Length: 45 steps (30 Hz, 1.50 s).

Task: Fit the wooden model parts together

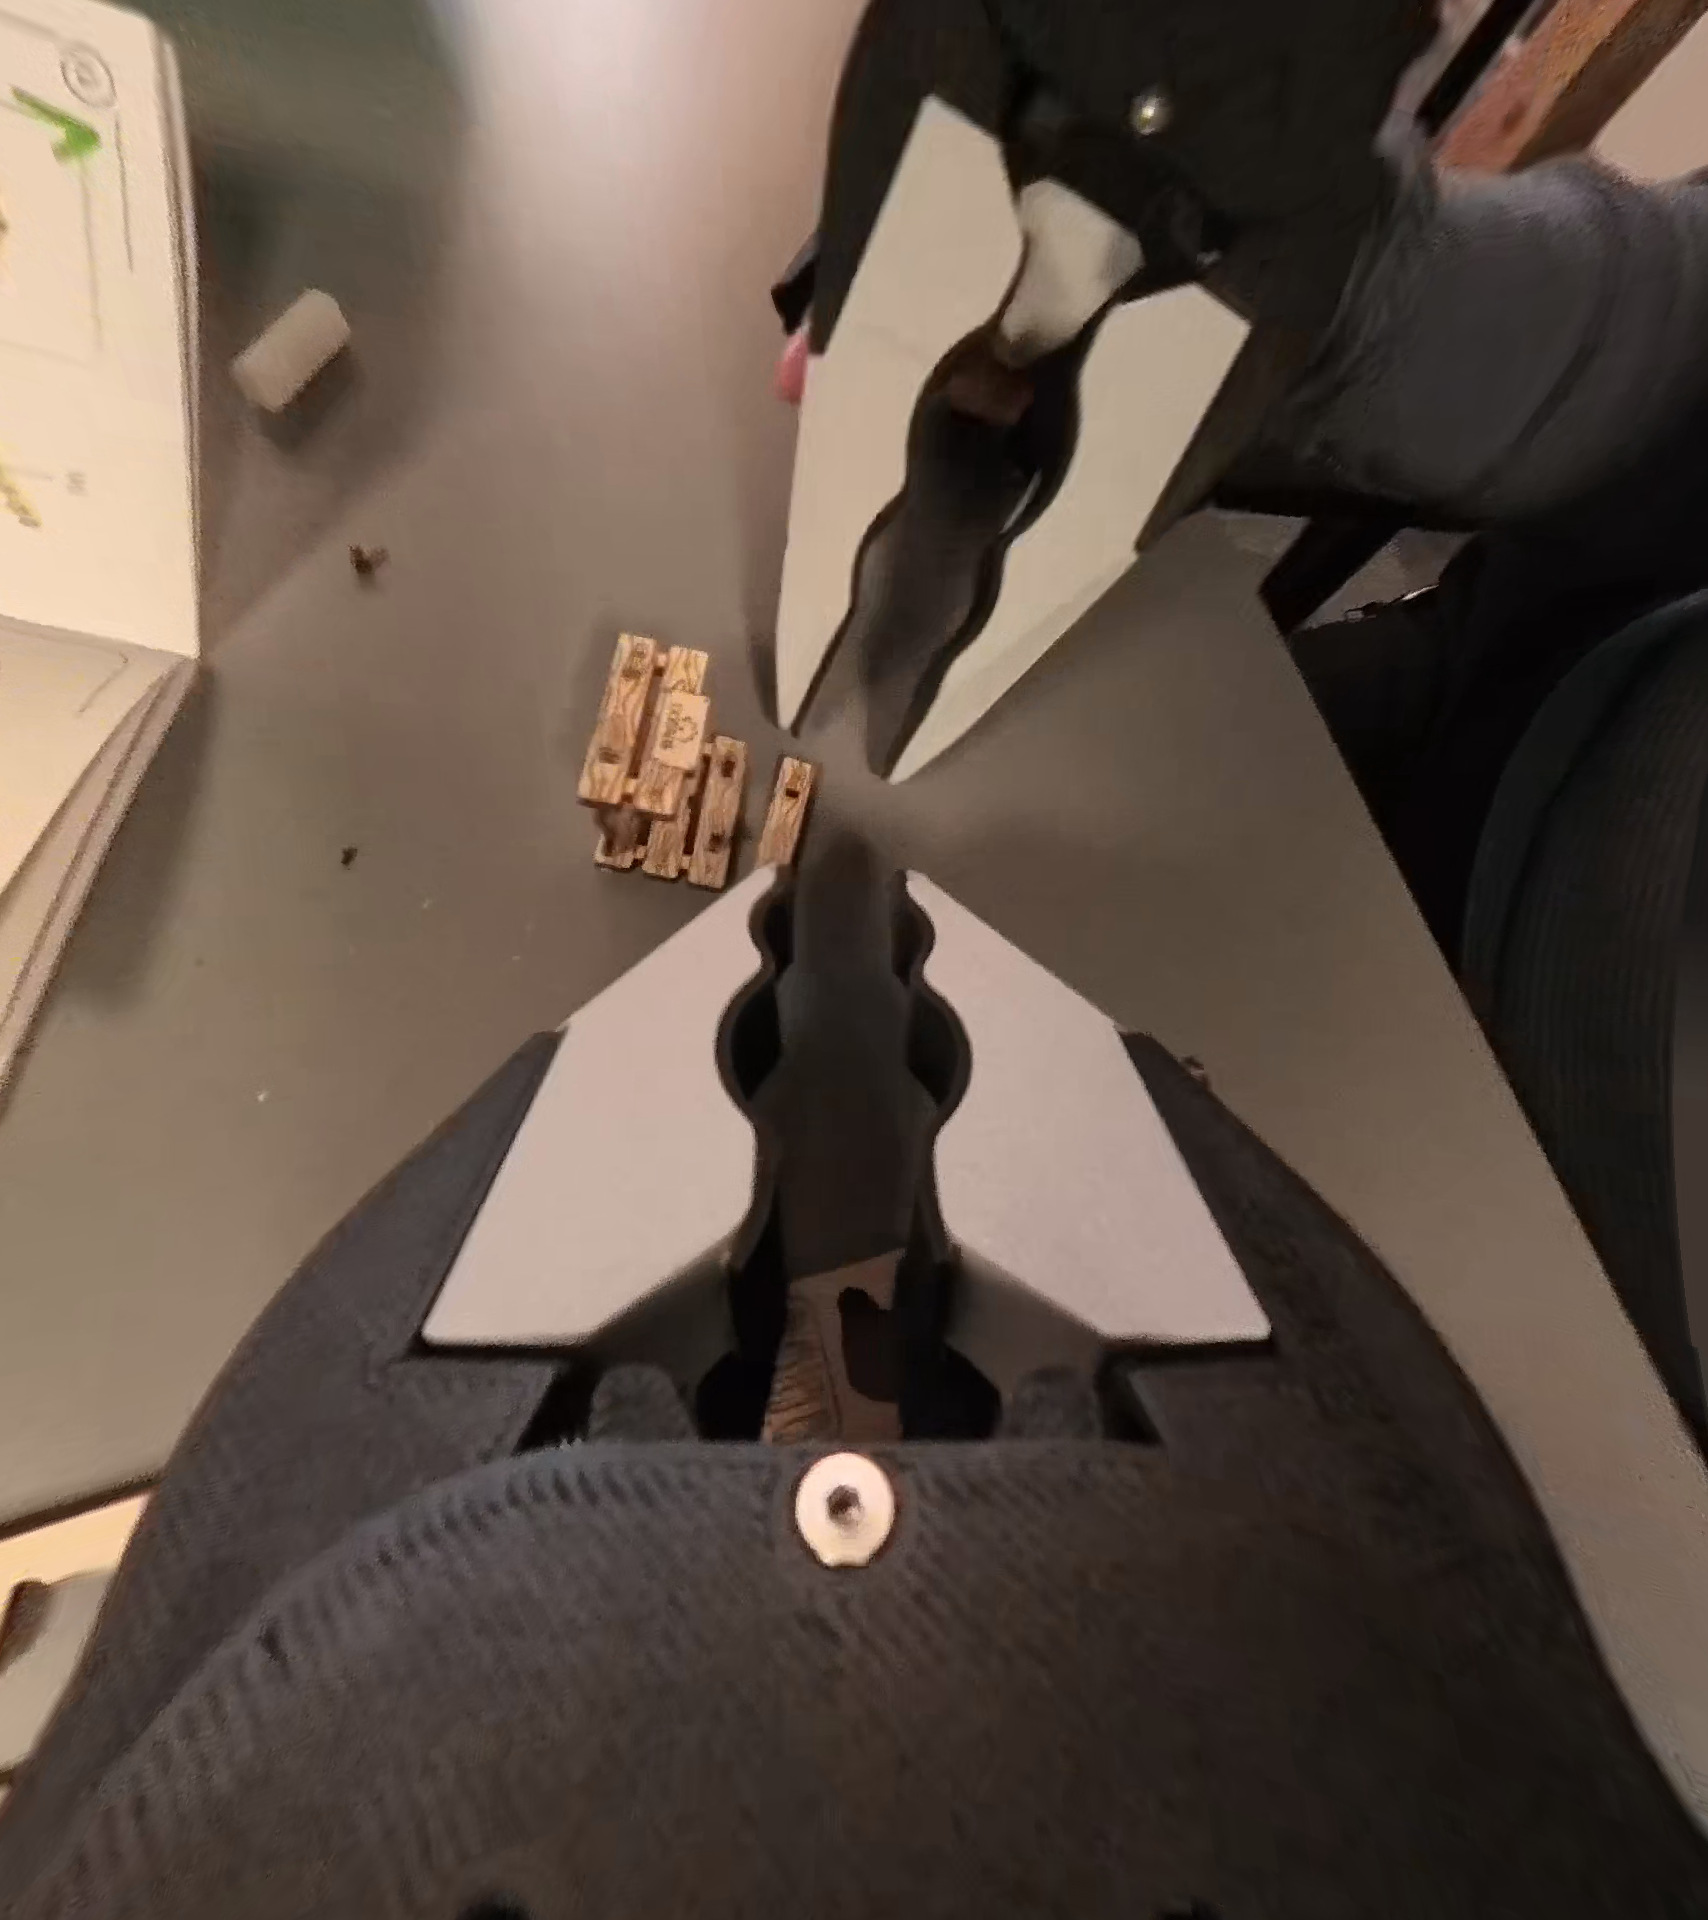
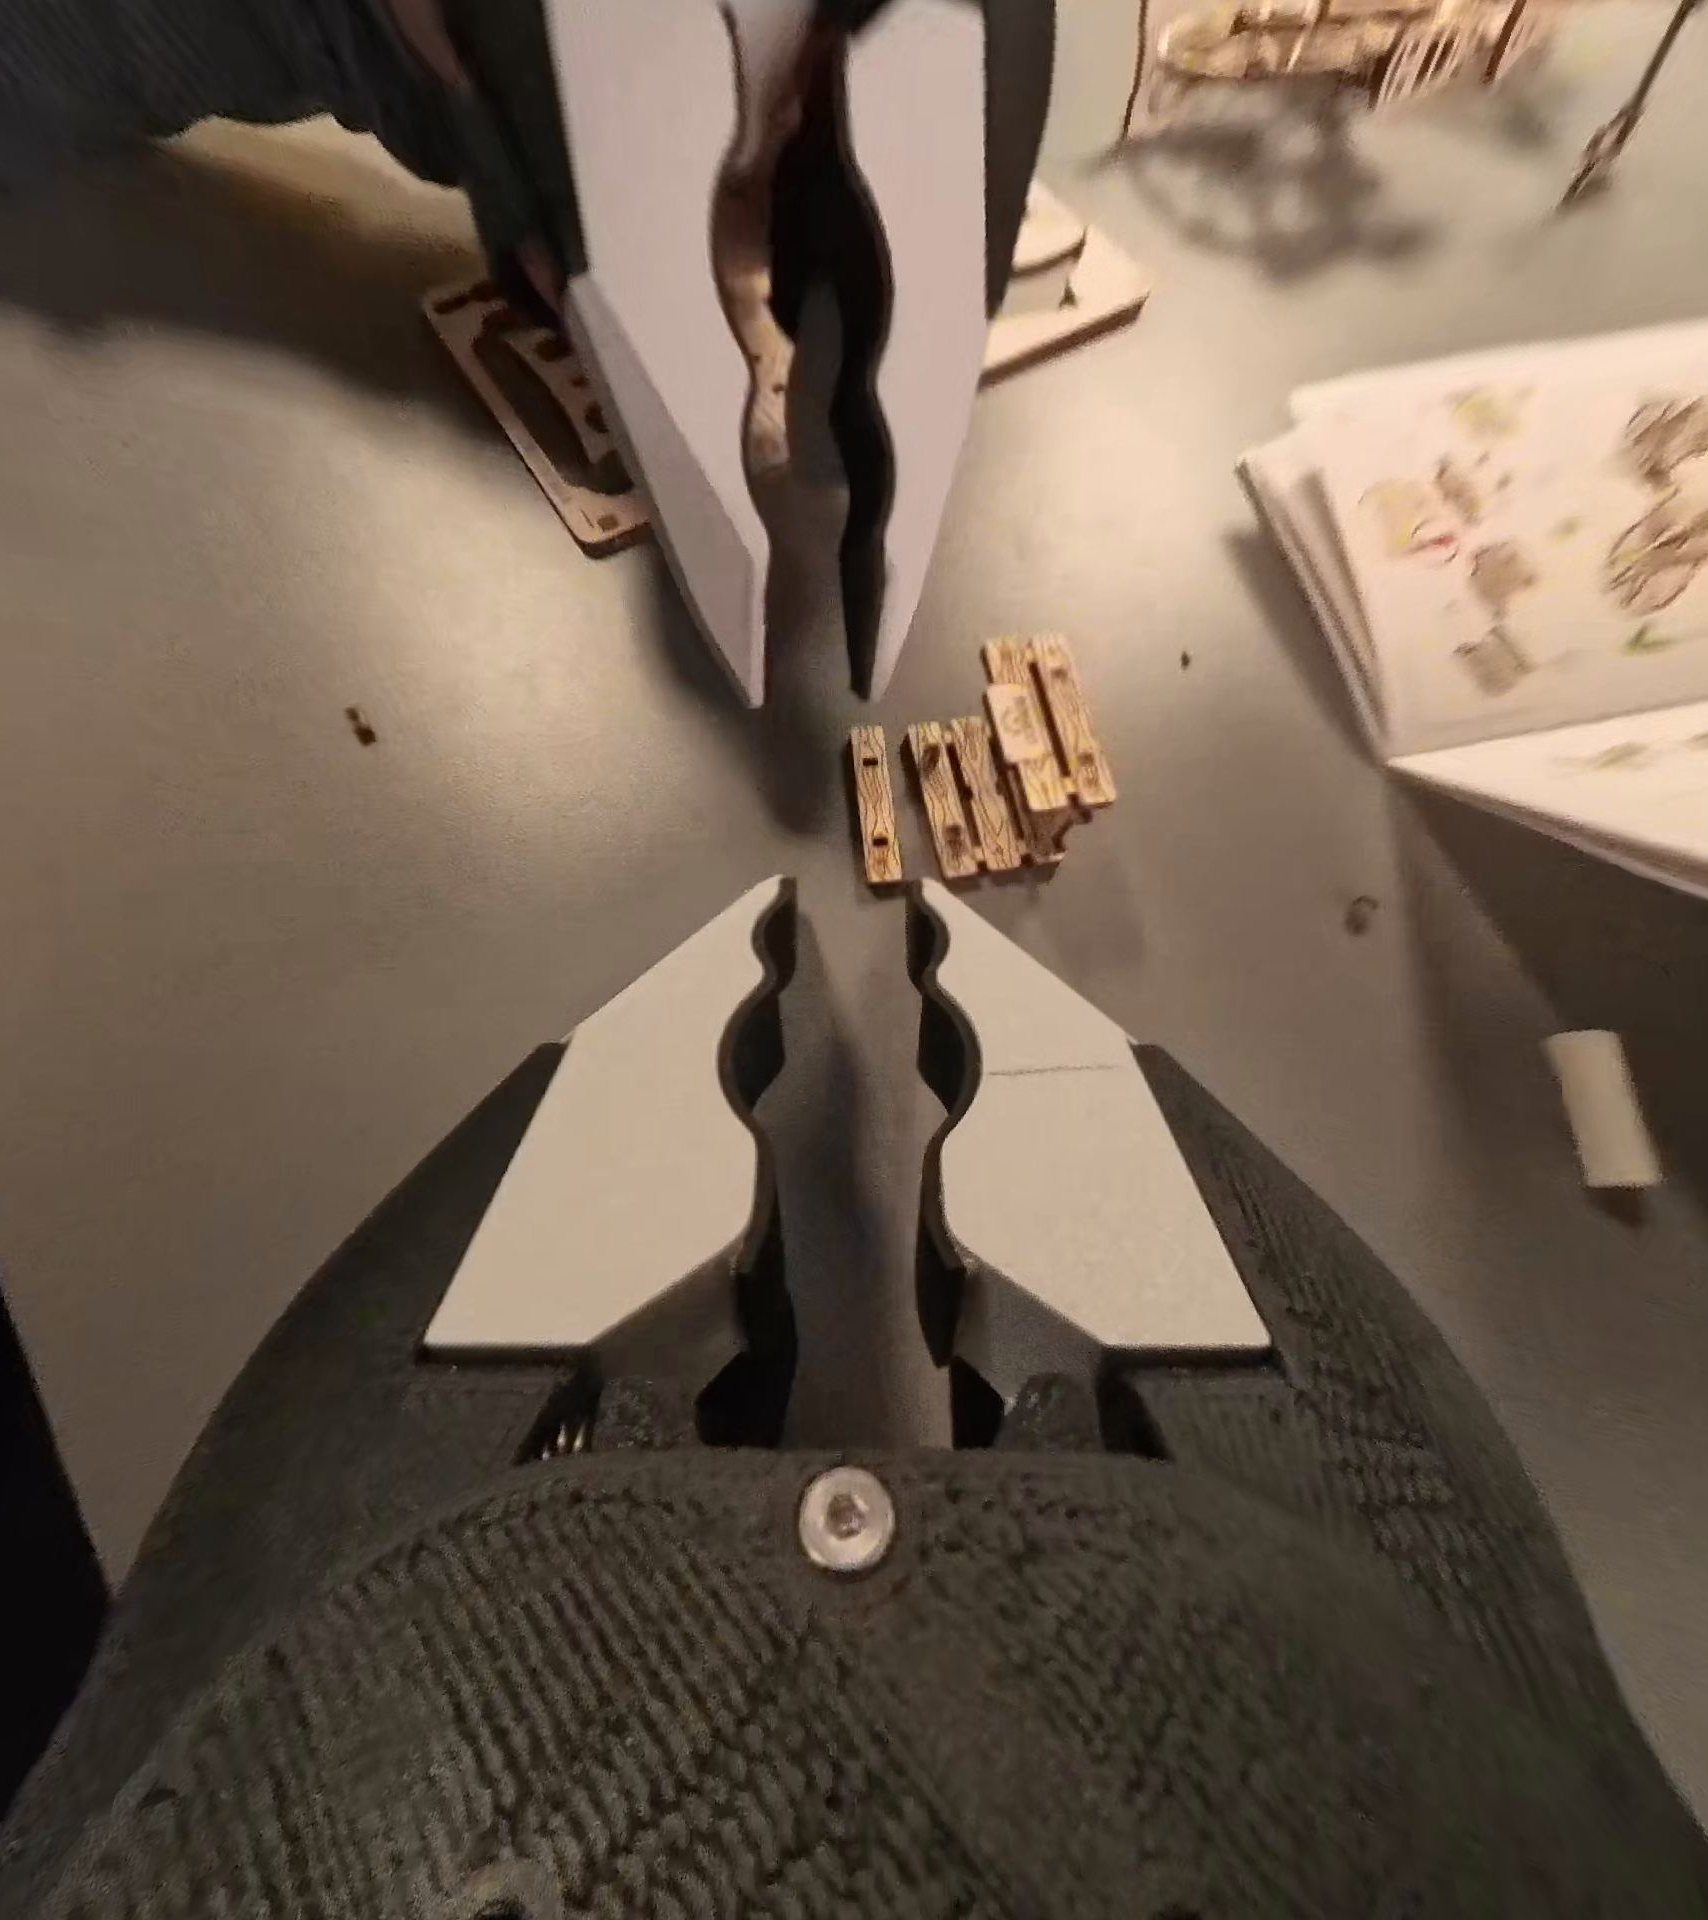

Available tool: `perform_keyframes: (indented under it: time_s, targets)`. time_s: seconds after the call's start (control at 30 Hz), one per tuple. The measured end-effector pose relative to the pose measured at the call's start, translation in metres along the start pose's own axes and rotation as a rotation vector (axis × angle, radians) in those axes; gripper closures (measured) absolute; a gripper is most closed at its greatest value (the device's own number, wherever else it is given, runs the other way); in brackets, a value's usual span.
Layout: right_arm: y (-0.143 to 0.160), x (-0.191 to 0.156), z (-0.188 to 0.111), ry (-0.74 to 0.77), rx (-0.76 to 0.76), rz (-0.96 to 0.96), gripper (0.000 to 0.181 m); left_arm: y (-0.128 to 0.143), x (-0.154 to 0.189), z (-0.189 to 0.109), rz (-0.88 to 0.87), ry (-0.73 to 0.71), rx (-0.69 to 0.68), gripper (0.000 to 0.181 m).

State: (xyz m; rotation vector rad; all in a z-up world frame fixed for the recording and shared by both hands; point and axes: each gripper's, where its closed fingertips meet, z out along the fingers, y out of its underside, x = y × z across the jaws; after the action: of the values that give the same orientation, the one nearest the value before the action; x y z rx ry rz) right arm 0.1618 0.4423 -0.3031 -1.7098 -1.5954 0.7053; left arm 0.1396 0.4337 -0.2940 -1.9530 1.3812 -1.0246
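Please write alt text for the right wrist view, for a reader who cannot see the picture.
Two open hand-held grippers, the right near the camera and the left opposite, point tip to tip over a grey table. Beside the tips lie a loose wooden strip and a small wooden assembly, apart. An open booklet lies to the right.

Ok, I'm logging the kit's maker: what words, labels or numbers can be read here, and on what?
Small pale wooden slatted assembly: engraved mark on its top block, too small to read.
Open white instruction booklet: printed pages, too blurred to read.
Loose pale wooden strip: no writing, only slots.
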Motion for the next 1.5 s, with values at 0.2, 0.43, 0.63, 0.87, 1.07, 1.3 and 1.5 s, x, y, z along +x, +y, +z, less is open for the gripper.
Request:
perform_keyframes:
  time_s: [0.2,0.43,0.63,0.87,1.07,1.3,1.5]
  targets:
    - [0.002,0.005,0.005,-0.017,-0.028,0.068,0.168,0.008,-0.010,0.004,0.045,-0.072,-0.064,0.165]
    - [0.000,0.005,0.008,-0.037,-0.028,0.074,0.176,0.008,-0.012,0.007,0.046,-0.075,-0.073,0.167]
    - [0.000,0.000,0.007,-0.066,-0.027,0.056,0.177,0.008,-0.010,0.009,0.120,-0.087,-0.087,0.170]
    - [-0.009,0.000,0.002,-0.053,0.037,-0.030,0.178,0.007,-0.007,0.007,0.188,-0.094,-0.083,0.176]
    - [-0.011,0.013,0.000,-0.054,0.061,-0.062,0.178,-0.005,-0.017,0.003,0.193,-0.171,-0.034,0.177]
    - [-0.009,0.018,0.004,-0.077,0.042,-0.062,0.178,-0.004,-0.023,0.004,0.159,-0.167,-0.033,0.177]
    - [-0.010,0.019,0.003,-0.101,0.050,-0.033,0.178,-0.006,-0.023,0.003,0.120,-0.134,-0.006,0.177]
